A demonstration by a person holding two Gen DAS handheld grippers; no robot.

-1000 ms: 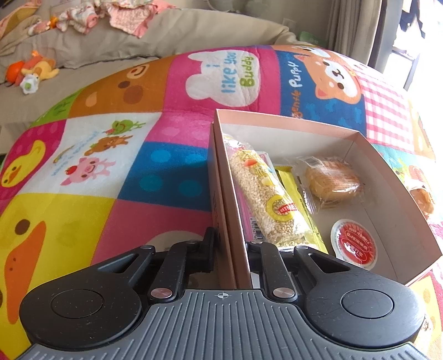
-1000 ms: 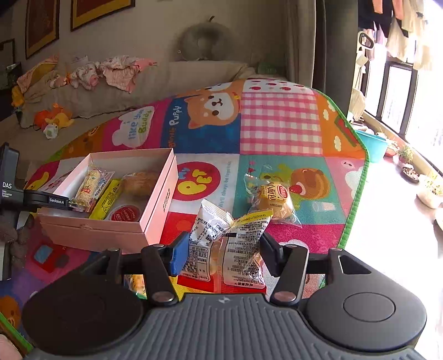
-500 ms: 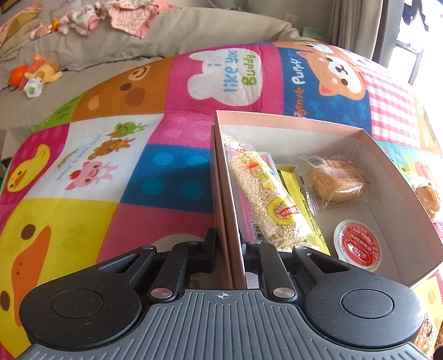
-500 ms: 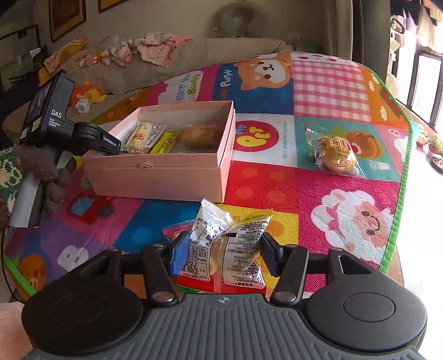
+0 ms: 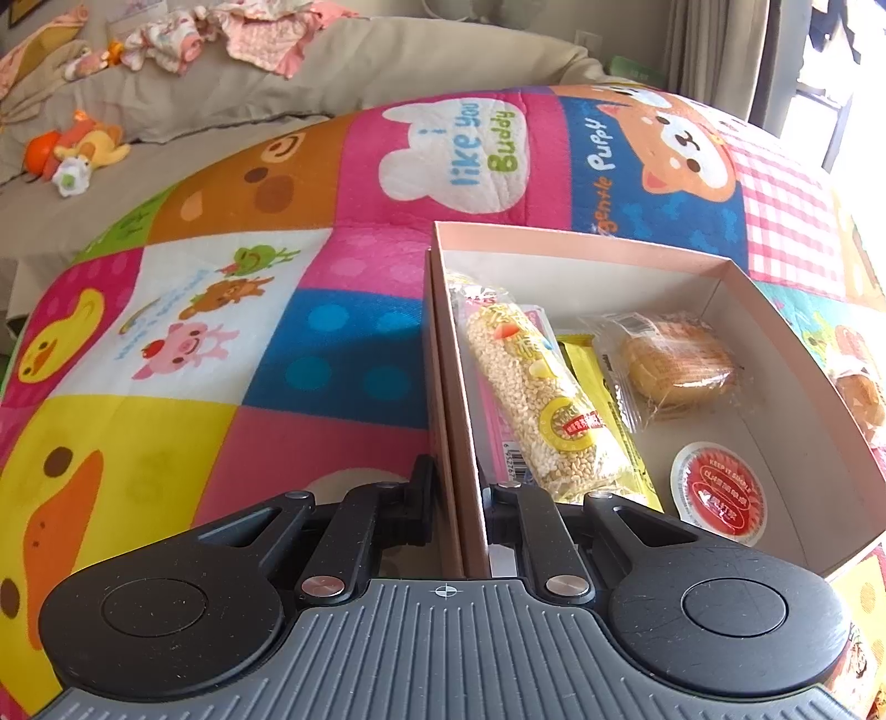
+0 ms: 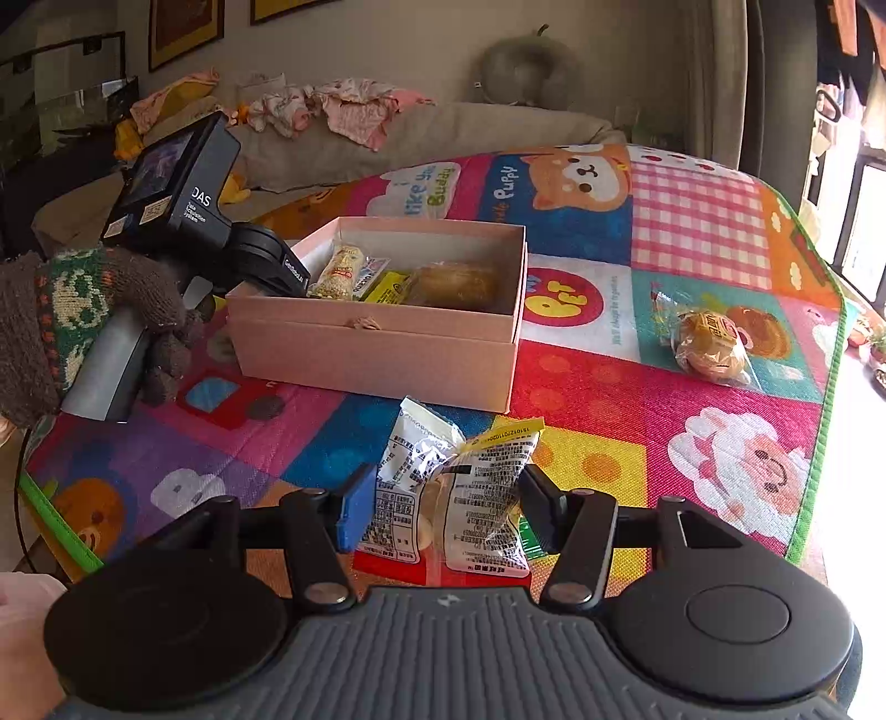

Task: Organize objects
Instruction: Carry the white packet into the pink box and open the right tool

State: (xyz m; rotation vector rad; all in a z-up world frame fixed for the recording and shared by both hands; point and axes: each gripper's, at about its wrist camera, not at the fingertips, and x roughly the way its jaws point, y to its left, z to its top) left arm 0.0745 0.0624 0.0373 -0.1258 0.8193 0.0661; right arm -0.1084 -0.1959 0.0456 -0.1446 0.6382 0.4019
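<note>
- Clamping down on the near wall of the pink box (image 5: pixel 581 241), the left gripper (image 5: pixel 457 493) has one finger outside the wall and one inside, jaws drawn in tight against the cardboard.
- Inside the box, along its left wall, lies a puffed-rice bar (image 5: pixel 540 396) in clear wrap, with a yellow packet (image 5: pixel 590 371) tucked just beside it.
- Further right in the box sits a wrapped round cake (image 5: pixel 675 360), and near the front corner a small red-lidded cup (image 5: pixel 720 490) rests on the box floor.
- Over on the right, the right gripper (image 6: pixel 443 509) is closed on a crinkled white snack packet (image 6: pixel 459 487), blue pad pressed to one side, black finger to the other, the packet held above the play mat (image 6: pixel 609 387).
- From the right wrist view the box stands on the colourful mat ahead of the packet, well apart from it, and the left gripper shows at its left end, held by a hand in a knitted glove (image 6: pixel 83 310).
- Off to the right of the box, another wrapped bun (image 6: pixel 709 346) lies alone on the mat, clear of the box.
- Behind it all runs a beige sofa (image 5: pixel 332 72) strewn with baby clothes (image 5: pixel 221 30) and a soft toy (image 5: pixel 83 147).
</note>
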